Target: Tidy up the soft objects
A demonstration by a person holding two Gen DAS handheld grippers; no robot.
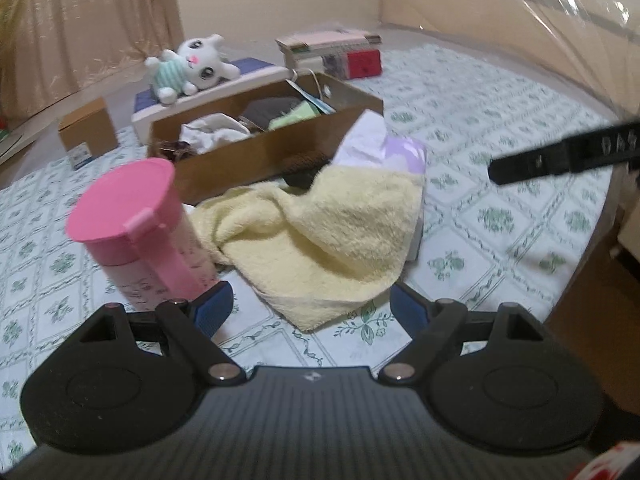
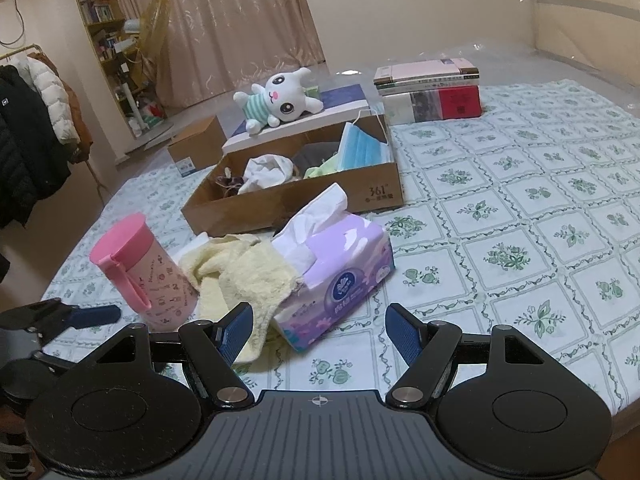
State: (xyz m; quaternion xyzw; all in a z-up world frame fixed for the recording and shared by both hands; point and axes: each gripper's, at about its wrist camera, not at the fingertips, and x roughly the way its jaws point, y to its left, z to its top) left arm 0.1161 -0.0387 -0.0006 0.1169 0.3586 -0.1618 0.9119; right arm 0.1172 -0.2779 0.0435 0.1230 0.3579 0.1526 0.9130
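A yellow towel [image 1: 324,236] lies crumpled on the bed, draped over a purple tissue pack [image 2: 340,268]; the towel also shows in the right wrist view [image 2: 240,272]. My left gripper [image 1: 310,308] is open, just in front of the towel's near corner. My right gripper [image 2: 320,334] is open and empty, close to the tissue pack and towel edge. A cardboard box [image 2: 288,200] behind holds cloths and blue masks. A white plush bunny [image 2: 276,100] lies on a flat white box [image 2: 304,120] behind it.
A pink lidded cup [image 1: 140,224] stands left of the towel. A stack of books [image 2: 432,94] sits at the back right. A small brown carton [image 2: 196,144] is at the back left. The bed's edge runs along the right. Coats hang at the far left.
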